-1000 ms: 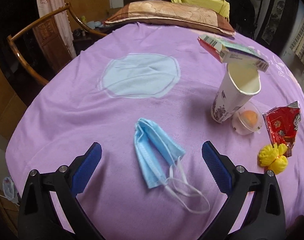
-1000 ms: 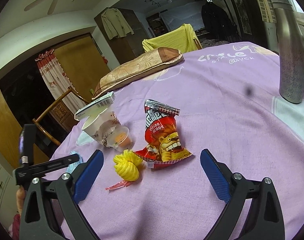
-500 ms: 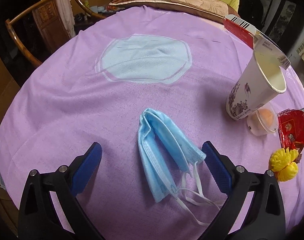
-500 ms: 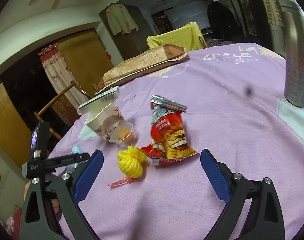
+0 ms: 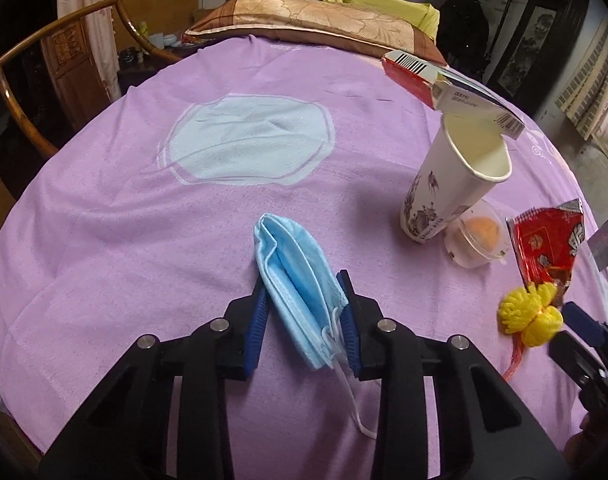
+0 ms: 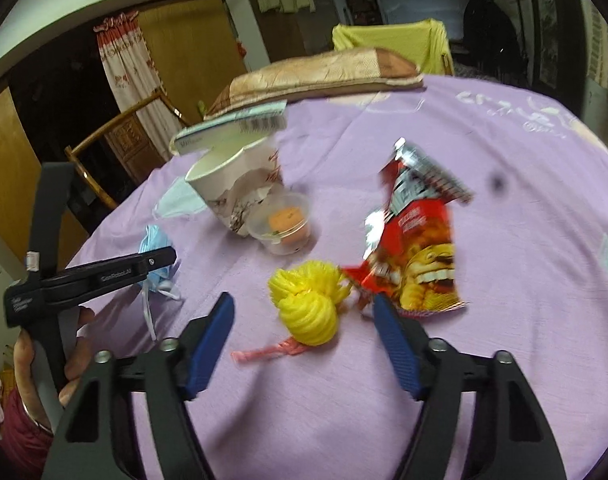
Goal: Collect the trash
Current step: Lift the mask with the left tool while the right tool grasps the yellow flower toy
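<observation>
Purple cloth (image 5: 103, 240) covers the round worktop. On it a tall paper cup (image 5: 452, 196) stands tilted, a flat carton (image 5: 456, 92) lying across its mouth; touching it, a small clear tub (image 5: 478, 238) holds something orange. The left claw (image 5: 306, 320) is clenched on the blue face mask (image 5: 295, 280). The right claw (image 6: 304, 334) is closing around the yellow wrapper (image 6: 308, 300), pads apart from it.

Folded blue face mask (image 5: 293, 276) pinched flat on purple cloth, yellow mesh wad (image 6: 306, 302) nearby
</observation>
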`<action>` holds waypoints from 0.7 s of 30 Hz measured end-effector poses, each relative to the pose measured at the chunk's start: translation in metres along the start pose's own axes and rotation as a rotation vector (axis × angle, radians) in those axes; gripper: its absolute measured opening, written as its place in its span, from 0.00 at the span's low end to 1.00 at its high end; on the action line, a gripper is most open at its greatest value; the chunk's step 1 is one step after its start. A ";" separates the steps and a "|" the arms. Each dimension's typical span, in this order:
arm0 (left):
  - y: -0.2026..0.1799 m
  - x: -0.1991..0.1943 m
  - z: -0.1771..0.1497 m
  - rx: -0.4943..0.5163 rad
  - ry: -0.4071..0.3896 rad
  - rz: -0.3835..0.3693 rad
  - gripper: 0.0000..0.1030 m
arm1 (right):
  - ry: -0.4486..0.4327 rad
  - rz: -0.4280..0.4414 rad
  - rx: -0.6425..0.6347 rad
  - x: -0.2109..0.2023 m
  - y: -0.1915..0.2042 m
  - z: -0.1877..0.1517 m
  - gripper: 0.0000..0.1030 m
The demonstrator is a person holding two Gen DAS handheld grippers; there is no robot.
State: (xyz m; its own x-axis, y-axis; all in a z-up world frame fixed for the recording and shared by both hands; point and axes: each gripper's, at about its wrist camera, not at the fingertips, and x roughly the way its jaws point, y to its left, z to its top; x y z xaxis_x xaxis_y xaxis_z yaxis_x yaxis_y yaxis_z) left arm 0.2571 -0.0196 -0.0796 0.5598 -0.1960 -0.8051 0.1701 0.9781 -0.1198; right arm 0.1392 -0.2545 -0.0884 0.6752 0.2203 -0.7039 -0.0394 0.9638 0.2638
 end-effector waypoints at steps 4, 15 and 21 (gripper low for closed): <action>-0.005 -0.002 -0.001 0.020 -0.005 0.001 0.33 | 0.054 -0.013 0.009 0.018 0.004 0.006 0.62; 0.000 -0.002 0.000 0.002 0.003 -0.065 0.33 | -0.019 0.046 -0.010 0.006 0.008 0.006 0.28; 0.016 -0.032 -0.010 -0.048 -0.040 -0.103 0.33 | -0.082 0.043 -0.039 -0.007 0.014 0.006 0.28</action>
State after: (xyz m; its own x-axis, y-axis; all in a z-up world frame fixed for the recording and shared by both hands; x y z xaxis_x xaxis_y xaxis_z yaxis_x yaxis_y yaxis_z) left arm 0.2337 0.0034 -0.0620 0.5733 -0.2974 -0.7634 0.1899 0.9546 -0.2293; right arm 0.1382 -0.2435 -0.0762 0.7301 0.2500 -0.6360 -0.0971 0.9592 0.2655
